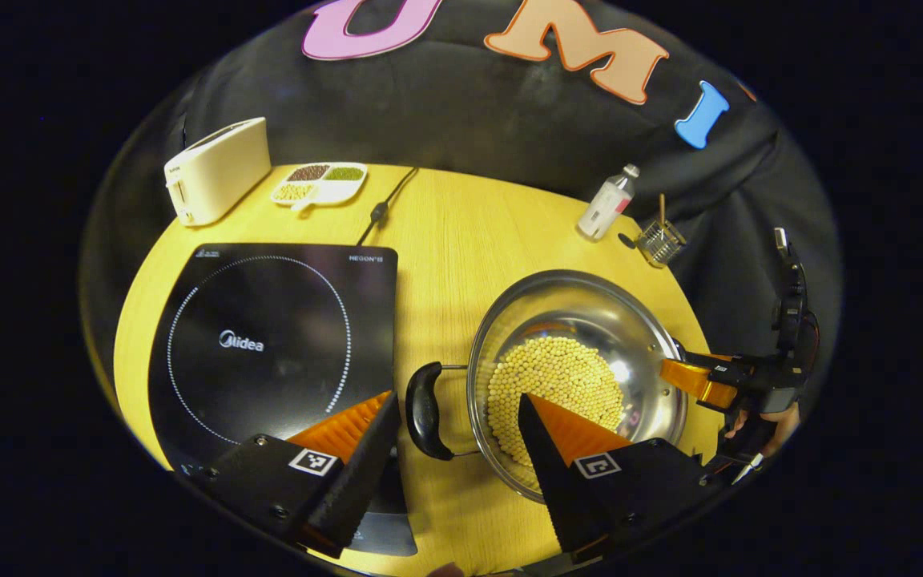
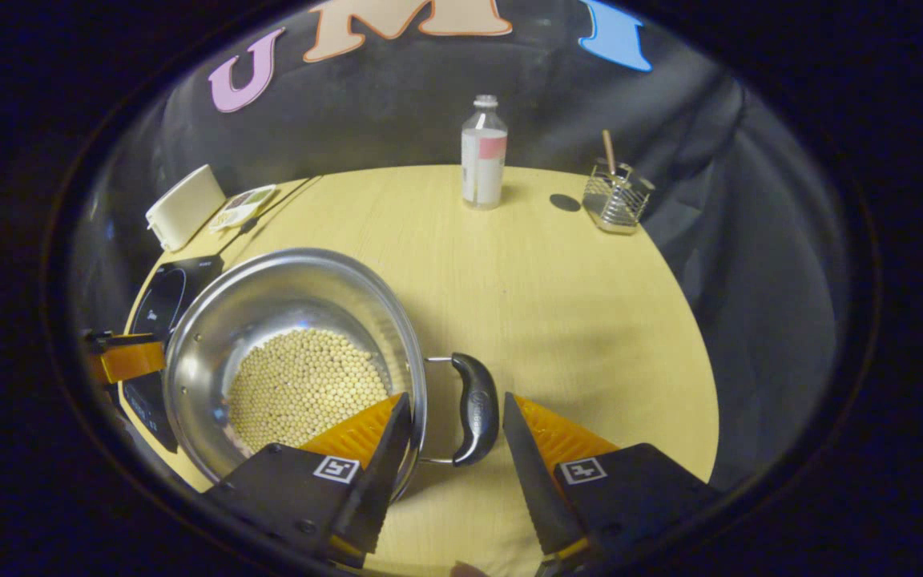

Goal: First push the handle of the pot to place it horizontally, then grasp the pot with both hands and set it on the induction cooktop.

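A steel pot (image 1: 578, 377) half filled with pale round beans (image 1: 558, 385) is seen on the wooden table (image 1: 461, 240), just right of the induction cooktop (image 1: 269, 336). A divided dish (image 1: 319, 183) at the far edge is filled with three kinds of grains. The pot's two black handles are laid out sideways, one toward each tool. The left gripper (image 1: 457, 433) is spread wide, the near handle (image 1: 423, 410) framed between its fingers. The right gripper (image 2: 452, 437) is likewise held wide around the opposite handle (image 2: 477, 409), untouched.
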`<state>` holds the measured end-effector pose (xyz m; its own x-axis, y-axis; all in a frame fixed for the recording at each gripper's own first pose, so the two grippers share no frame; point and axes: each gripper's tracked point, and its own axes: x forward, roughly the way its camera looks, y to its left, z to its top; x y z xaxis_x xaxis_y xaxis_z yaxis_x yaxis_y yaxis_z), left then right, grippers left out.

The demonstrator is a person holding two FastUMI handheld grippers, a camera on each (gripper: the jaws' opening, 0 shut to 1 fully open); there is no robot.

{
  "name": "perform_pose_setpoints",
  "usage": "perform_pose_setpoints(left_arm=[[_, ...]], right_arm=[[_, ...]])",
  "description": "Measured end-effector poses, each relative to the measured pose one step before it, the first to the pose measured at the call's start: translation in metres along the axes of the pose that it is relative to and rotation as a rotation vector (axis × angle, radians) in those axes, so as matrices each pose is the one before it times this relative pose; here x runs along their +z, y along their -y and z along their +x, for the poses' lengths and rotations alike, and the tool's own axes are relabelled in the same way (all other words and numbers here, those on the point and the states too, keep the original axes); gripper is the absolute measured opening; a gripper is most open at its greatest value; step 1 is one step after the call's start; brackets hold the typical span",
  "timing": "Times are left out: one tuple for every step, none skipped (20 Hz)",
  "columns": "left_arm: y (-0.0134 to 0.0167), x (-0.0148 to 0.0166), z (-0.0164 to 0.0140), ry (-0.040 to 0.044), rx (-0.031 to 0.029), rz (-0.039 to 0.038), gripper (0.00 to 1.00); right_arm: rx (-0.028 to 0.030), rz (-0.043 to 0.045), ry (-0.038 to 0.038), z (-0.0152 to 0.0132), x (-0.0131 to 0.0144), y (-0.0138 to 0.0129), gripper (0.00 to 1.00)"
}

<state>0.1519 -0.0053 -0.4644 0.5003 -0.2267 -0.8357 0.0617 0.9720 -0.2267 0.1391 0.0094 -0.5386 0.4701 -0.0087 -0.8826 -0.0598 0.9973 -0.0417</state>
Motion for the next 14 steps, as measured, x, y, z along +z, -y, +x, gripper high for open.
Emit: perform_pose_setpoints(left_arm=[[-0.00074,-0.00137,0.00419,-0.00925,0.0089,0.0016,0.9],[-0.00088,0.00085,0.00356,0.00002,0.0072,-0.00134,0.89],[0.00042,-0.00134,0.00317,-0.00476,0.00665,-0.00532,0.88],[0.00008,-0.00394,0.00447,-0.01892,0.00557,-0.01028,0.88],[0.00006,-0.00474,0.00216,-0.01809,0.00585,-0.00822,0.88],[0.00096,-0.0022,0.00225,-0.0115,0.00467,-0.00174,0.94],[-0.0001,0.00223,0.00415,0.01256,0.00449,0.00445,0.94],[0.00091,-0.00034,0.00344,-0.00602,0.00465,0.00219,0.88],[-0.00078,-0.0049,0.00673,-0.01022,0.00916,0.0024,0.87],[0.00021,-0.0005,0.002,-0.00606,0.00811,0.00683,0.87],[-0.0008,-0.0011,0.00322,-0.00705,0.0107,0.01054,0.85],[-0.00125,-0.00002,0.00457,-0.0011,0.0172,0.0113,0.83],[0.00043,0.00116,0.00315,-0.00276,0.01764,0.01459,0.89],[-0.00405,-0.00064,0.00323,-0.00646,0.02939,0.02041,0.84]], right_arm=[[0.01623,-0.0066,-0.00584,0.00317,-0.00048,-0.00292,0.77],[0.0002,-0.00147,-0.00222,0.00267,-0.00008,-0.00222,0.76],[0.00623,-0.00876,-0.00447,0.00236,-0.00229,-0.00054,0.7],[0.00608,0.00215,-0.00469,0.00263,-0.00052,0.00017,0.69],[0.00748,0.01162,-0.00519,0.00105,-0.00114,0.00008,0.69],[0.0048,0.01885,-0.00401,0.00143,0.00053,0.0016,0.7],[0.00563,0.01807,-0.00439,0.00137,-0.00142,0.00225,0.7],[0.01399,0.01892,-0.00094,0.00315,-0.00129,-0.00072,0.7],[-0.00217,0.00686,-0.00017,-0.00236,0.00187,0.00288,0.66],[-0.00467,-0.00088,0.00394,0.00105,-0.00002,0.00209,0.63],[-0.00358,-0.00056,0.00227,0.00055,0.00131,0.00201,0.63],[-0.00357,0.00743,-0.00155,-0.00148,0.00007,0.00155,0.63],[0.00134,0.00903,0.00155,0.00197,0.00039,-0.00008,0.61],[-0.00463,0.00802,-0.0058,0.00053,-0.00097,0.00091,0.61]])
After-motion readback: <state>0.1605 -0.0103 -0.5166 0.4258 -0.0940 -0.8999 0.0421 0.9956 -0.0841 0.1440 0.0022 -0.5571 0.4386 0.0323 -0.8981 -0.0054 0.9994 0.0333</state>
